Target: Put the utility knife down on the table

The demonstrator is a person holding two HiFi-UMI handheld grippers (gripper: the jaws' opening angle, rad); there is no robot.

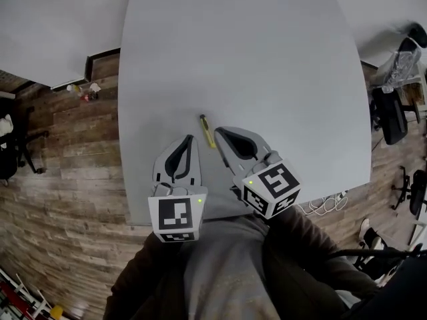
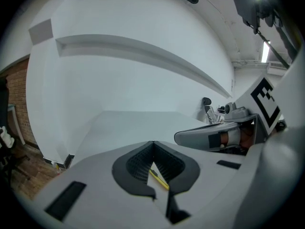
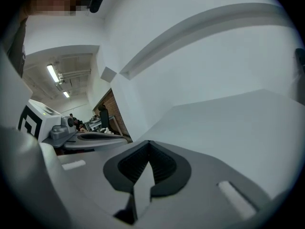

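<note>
Utility knife (image 1: 207, 131), yellow and slim, lies flat on the grey table (image 1: 267, 59) between the tips of the two tongs, held by neither. The left tongs (image 1: 189, 139) are pressed together at the tips and pinch nothing; the knife shows just beyond them. The right tongs (image 1: 217, 131) are likewise closed and empty, just beside the knife.

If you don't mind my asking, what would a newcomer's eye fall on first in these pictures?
The slim yellow utility knife stands out first, lying alone on the wide pale grey table near the edge closest to the person. The left gripper and the right gripper flank it, one on each side. Each has its tongs shut and holds nothing.
</note>
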